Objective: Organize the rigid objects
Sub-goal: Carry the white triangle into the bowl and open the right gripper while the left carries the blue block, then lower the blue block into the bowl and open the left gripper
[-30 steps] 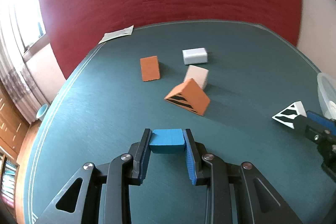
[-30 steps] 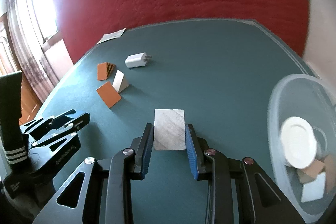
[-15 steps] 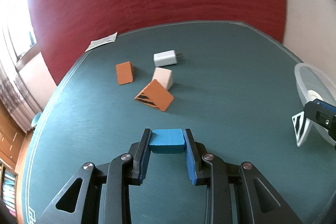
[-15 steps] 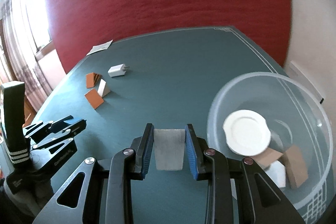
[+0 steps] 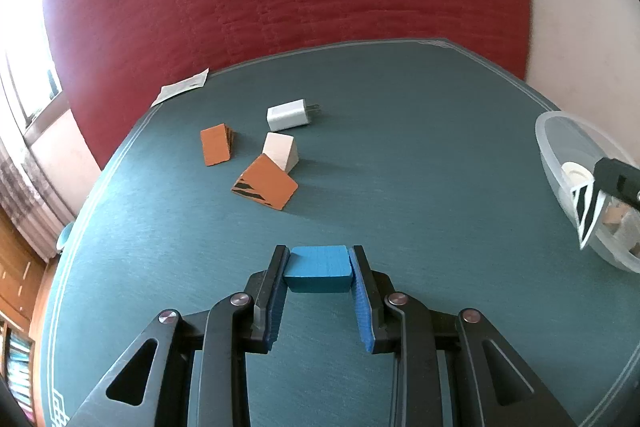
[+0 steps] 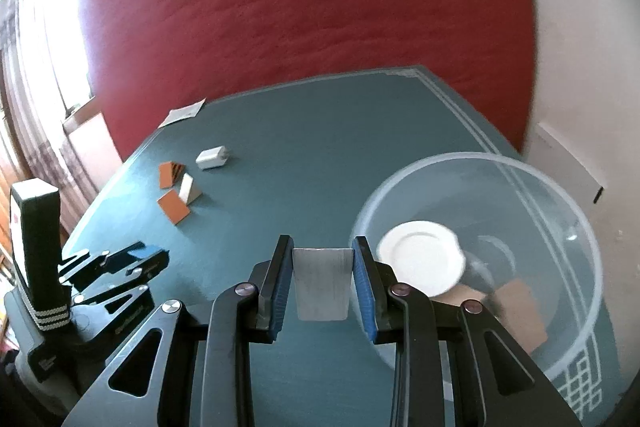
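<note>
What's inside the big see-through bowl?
Inside the clear bowl lie a white plate and some brown blocks. The plate and the right gripper cover whatever else lies there.

You are not getting any readable text here. The raised lettering on the left claw (image 6: 150, 259), seen from the right wrist camera, is showing only as blur, and the print on the paper slip (image 5: 182, 90) at the counter's (image 5: 400, 155) far edge is coming through too small.
</note>
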The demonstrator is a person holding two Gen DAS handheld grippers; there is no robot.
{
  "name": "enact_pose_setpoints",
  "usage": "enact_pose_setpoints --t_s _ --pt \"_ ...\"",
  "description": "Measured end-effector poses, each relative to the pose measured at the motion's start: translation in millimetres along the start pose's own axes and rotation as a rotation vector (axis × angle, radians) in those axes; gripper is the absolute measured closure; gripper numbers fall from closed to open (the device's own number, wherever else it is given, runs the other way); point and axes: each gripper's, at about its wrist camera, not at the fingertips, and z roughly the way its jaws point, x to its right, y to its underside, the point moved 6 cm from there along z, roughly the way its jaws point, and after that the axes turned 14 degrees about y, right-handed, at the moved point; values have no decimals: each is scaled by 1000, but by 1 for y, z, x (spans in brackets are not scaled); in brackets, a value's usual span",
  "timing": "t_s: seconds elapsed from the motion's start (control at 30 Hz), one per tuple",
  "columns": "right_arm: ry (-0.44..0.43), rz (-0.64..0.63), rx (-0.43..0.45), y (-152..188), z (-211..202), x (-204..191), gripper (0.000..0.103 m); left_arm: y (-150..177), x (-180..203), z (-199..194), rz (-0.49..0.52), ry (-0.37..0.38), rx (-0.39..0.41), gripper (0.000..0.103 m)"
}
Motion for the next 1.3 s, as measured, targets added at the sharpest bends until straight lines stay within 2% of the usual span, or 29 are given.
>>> enact_pose_setpoints --t_s 0.4,0.73,1.1,1.3 --pt "78 66 32 -10 -7 51 72 -11 9 11 30 16 -2 71" --pt "139 126 0 0 6 91 69 -23 11 23 76 22 -2 71" --pt "152 135 -15 8 11 112 69 -39 20 39 136 36 14 71" --pt "126 145 -32 10 11 115 69 -46 32 47 159 43 19 71"
